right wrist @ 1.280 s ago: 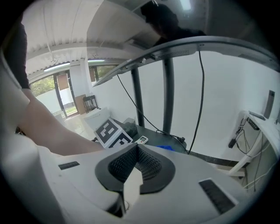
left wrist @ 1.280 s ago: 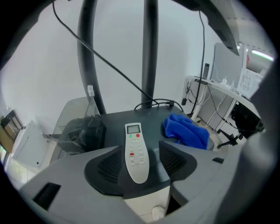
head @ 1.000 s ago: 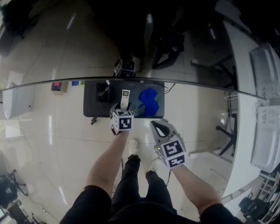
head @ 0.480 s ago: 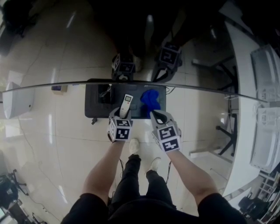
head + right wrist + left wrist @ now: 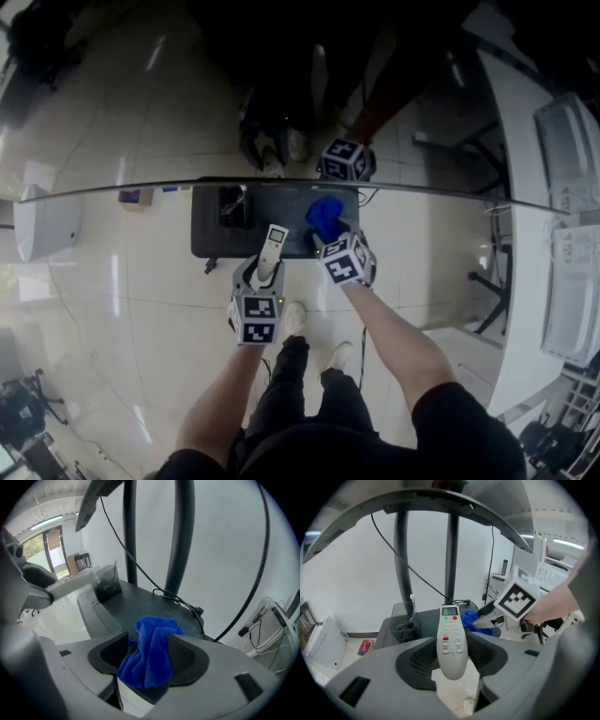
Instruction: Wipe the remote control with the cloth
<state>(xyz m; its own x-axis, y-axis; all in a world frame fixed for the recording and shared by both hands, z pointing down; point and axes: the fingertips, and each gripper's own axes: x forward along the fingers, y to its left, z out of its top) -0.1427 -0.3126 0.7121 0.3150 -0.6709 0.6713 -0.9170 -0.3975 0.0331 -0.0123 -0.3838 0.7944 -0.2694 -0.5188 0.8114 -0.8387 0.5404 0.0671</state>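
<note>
Remote clamped in left tongs; right tongs, just opening, stand apart around cloth at remote's two o'clock.

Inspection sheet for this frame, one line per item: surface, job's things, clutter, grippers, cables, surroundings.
Surface: small dark table with a matte top.
Job's things: remote control lifted off the table, buttons up; blue cloth bunched over the table's right side.
Clutter: clear holder at the table's back left.
Grippers: left hand-held gripper clamps the remote control, its jaws having just closed in; right hand-held gripper is open, its jaws having just opened, with the cloth between them.
Cables: black cable runs across the table's back, by two poles.
Surroundings: glossy tiled floor; white desk at right.
</note>
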